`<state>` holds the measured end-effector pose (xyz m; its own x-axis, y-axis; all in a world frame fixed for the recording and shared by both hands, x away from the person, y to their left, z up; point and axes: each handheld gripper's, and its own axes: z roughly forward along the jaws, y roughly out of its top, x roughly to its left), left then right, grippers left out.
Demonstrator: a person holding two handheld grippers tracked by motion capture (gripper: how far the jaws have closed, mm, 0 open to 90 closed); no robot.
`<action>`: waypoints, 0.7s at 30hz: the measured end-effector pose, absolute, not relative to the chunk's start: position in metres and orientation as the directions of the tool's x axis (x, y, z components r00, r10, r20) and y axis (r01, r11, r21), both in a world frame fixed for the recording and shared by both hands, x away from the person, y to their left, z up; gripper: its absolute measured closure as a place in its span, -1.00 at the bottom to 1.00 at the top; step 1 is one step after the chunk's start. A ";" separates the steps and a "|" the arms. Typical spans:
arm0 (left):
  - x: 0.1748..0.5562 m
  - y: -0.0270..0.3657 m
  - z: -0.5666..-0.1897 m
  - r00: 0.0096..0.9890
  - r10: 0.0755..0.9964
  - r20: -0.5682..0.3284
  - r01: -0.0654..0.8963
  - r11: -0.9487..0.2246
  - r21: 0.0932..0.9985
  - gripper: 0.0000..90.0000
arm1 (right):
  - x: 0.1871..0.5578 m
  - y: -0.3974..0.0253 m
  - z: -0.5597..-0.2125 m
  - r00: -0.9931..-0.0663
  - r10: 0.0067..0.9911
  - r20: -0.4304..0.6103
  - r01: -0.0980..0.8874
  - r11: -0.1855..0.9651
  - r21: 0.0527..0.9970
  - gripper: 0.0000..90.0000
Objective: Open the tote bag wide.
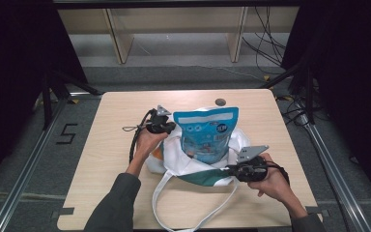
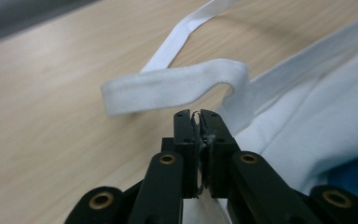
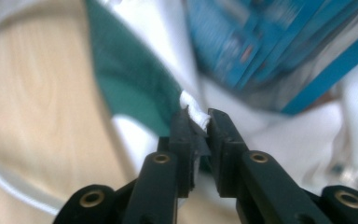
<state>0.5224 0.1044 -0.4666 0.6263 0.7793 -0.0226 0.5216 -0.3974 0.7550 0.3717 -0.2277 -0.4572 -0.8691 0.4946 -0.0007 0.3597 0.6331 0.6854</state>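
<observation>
A white tote bag (image 1: 174, 159) with a green patch (image 1: 203, 176) lies mid-table, and a blue snack packet (image 1: 207, 133) stands upright in its mouth. My left gripper (image 1: 171, 126) is at the bag's left rim beside the packet. In the left gripper view that gripper (image 2: 196, 116) is shut, with thin white bag cloth (image 2: 307, 130) running between the jaws and a looped white strap (image 2: 177, 88) just ahead. My right gripper (image 1: 229, 169) is at the near right rim. In its own view it (image 3: 196, 119) is shut on a fold of the bag's white edge beside the green patch (image 3: 130, 84).
The bag's long white handles (image 1: 169, 212) trail toward the table's near edge. Something orange (image 1: 157, 151) shows inside the bag at its left. A round cable hole (image 1: 220, 102) sits near the far edge. Bare wood (image 1: 111, 121) lies to the left; shelving (image 1: 174, 29) stands beyond.
</observation>
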 end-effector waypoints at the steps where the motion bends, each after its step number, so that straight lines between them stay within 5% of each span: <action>1: 0.522 0.104 -0.467 0.626 0.779 -0.023 0.522 -0.397 0.755 0.91 | 0.372 -0.228 -0.457 -0.869 0.495 -0.001 0.360 0.633 0.685 0.82; 6: 0.534 0.111 -0.508 0.546 0.824 -0.151 0.630 -0.285 0.722 0.90 | 0.362 -0.232 -0.480 -0.864 0.503 0.010 0.393 0.664 0.636 0.86; 11: 0.533 0.110 -0.501 0.533 0.838 -0.120 0.633 -0.301 0.713 0.80 | 0.363 -0.230 -0.481 -0.860 0.509 0.024 0.408 0.659 0.633 0.84; 16: 0.517 0.126 -0.475 0.531 0.840 -0.108 0.590 -0.276 0.759 0.22 | 0.364 -0.240 -0.450 -0.843 0.534 0.068 0.409 0.553 0.726 0.27; 18: 0.501 0.137 -0.453 0.517 0.837 -0.178 0.549 -0.164 0.820 0.17 | 0.369 -0.249 -0.432 -0.831 0.554 0.049 0.371 0.487 0.791 0.25; 21: 0.479 0.142 -0.438 0.554 0.810 -0.194 0.511 -0.147 0.847 0.24 | 0.375 -0.261 -0.413 -0.760 0.648 0.038 0.381 0.398 0.834 0.25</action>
<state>0.4790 0.1424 -0.4382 0.5538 0.8097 -0.1942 0.5114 -0.1466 0.8468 0.3750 -0.2608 -0.4134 -0.7605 0.6483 0.0380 0.3812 0.3983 0.8343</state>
